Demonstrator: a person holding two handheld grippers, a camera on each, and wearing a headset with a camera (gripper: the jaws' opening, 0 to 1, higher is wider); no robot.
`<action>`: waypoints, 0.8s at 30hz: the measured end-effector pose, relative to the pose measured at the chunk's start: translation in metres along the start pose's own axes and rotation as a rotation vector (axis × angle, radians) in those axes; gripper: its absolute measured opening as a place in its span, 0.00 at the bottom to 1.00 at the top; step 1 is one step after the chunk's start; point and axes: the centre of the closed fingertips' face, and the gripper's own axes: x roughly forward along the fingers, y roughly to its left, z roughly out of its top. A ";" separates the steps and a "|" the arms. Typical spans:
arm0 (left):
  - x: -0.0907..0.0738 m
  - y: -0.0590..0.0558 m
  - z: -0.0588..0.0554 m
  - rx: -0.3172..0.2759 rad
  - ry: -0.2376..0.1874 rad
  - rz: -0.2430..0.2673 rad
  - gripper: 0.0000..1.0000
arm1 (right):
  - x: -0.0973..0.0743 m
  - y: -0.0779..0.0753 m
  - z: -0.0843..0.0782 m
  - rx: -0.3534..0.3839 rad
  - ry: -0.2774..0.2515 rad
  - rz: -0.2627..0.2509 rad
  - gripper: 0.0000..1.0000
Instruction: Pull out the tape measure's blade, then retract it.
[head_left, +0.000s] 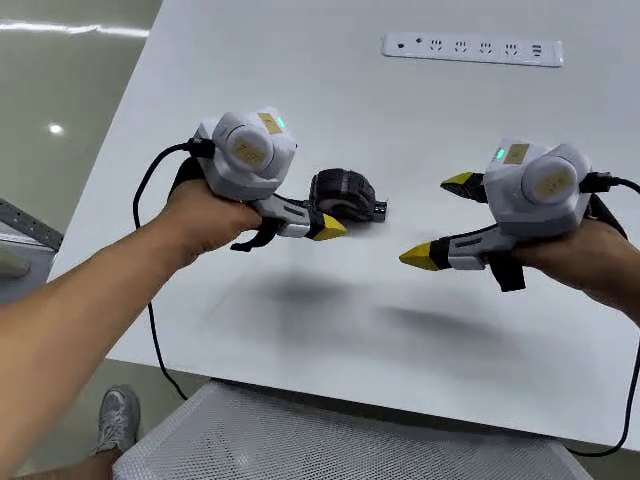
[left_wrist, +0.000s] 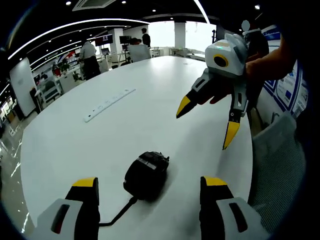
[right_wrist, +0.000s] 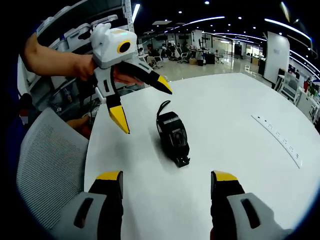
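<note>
A black tape measure (head_left: 346, 194) lies on the white table (head_left: 330, 110), its blade end pointing right and its wrist strap trailing left. My left gripper (head_left: 338, 215) is open and straddles the tape measure's (left_wrist: 146, 174) left end without touching it; its yellow-tipped fingers (left_wrist: 86, 182) stand wide apart. My right gripper (head_left: 440, 220) hovers open to the right of the tape measure (right_wrist: 173, 134), a short gap from it. In the left gripper view the right gripper (left_wrist: 206, 120) hangs open above the table. In the right gripper view the left gripper (right_wrist: 142, 102) stands open behind the tape measure.
A white power strip (head_left: 472, 48) lies at the table's far side. A grey mesh chair (head_left: 330, 435) stands at the near edge. Cables (head_left: 150, 190) trail from both grippers. People and desks fill the room beyond the table (left_wrist: 90, 50).
</note>
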 end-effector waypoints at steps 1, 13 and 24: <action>0.001 0.000 0.000 0.006 0.002 -0.002 0.79 | 0.002 -0.001 -0.001 -0.004 0.000 0.002 0.68; 0.025 -0.001 0.003 0.082 0.030 -0.022 0.74 | 0.022 -0.012 -0.005 -0.092 0.019 0.028 0.62; 0.041 -0.002 0.007 0.168 0.044 -0.062 0.68 | 0.037 -0.017 -0.009 -0.164 0.034 0.046 0.53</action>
